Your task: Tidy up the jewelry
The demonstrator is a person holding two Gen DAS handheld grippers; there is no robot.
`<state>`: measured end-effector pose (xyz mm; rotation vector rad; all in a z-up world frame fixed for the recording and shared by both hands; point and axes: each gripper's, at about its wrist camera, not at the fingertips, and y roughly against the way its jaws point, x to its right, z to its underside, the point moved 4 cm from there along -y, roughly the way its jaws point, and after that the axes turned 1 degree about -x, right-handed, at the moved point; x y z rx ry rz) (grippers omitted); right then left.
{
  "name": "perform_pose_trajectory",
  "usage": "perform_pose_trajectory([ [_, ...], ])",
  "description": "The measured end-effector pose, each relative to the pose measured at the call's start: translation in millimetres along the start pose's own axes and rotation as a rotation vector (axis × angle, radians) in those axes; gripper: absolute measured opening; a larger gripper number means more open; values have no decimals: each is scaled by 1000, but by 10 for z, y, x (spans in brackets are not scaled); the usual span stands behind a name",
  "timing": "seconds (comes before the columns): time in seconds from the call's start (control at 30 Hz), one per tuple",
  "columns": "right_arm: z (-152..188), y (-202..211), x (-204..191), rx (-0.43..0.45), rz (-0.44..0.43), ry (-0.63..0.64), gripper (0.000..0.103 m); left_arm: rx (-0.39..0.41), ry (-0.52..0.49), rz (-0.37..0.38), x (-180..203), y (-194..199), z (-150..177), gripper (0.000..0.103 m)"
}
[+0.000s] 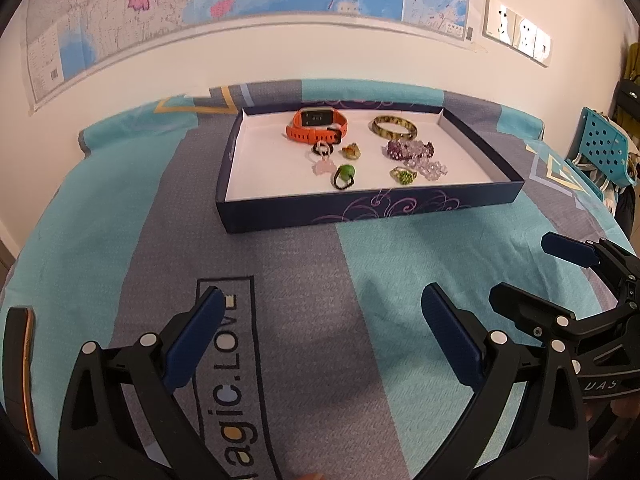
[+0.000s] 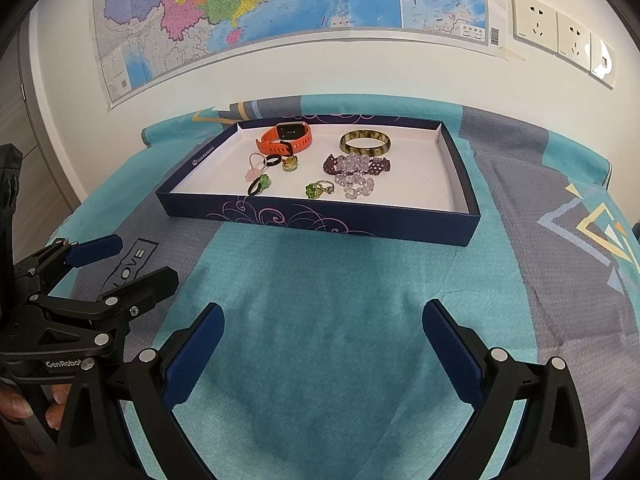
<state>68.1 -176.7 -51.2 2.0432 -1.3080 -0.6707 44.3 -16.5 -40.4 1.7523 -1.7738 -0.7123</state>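
A shallow dark blue box (image 1: 360,210) (image 2: 320,220) with a white floor lies on the bed. In it are an orange watch (image 1: 316,126) (image 2: 286,138), a mottled bangle (image 1: 394,128) (image 2: 365,142), a purple bead bracelet (image 1: 410,149) (image 2: 358,164), a clear bead bracelet (image 1: 430,169) (image 2: 356,186), and several rings, among them a green one (image 1: 344,176) (image 2: 260,184). My left gripper (image 1: 324,332) (image 2: 124,264) is open and empty, well short of the box. My right gripper (image 2: 324,340) (image 1: 532,268) is open and empty too.
The bed cover (image 1: 304,320) is teal and grey with printed letters. A map (image 2: 280,8) and wall sockets (image 2: 560,32) are behind. A teal chair (image 1: 604,152) stands at the right. A dark flat object (image 1: 20,376) lies at the left edge.
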Motion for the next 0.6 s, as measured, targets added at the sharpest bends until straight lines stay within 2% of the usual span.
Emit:
perform_pose_trajectory([
  [0.33, 2, 3, 30, -4, -1, -5, 96, -2, 7, 22, -13, -6, -2, 97],
  [0.6, 18, -5, 151, -31, 13, 6, 96, -69, 35, 50, -61, -94, 29, 97],
])
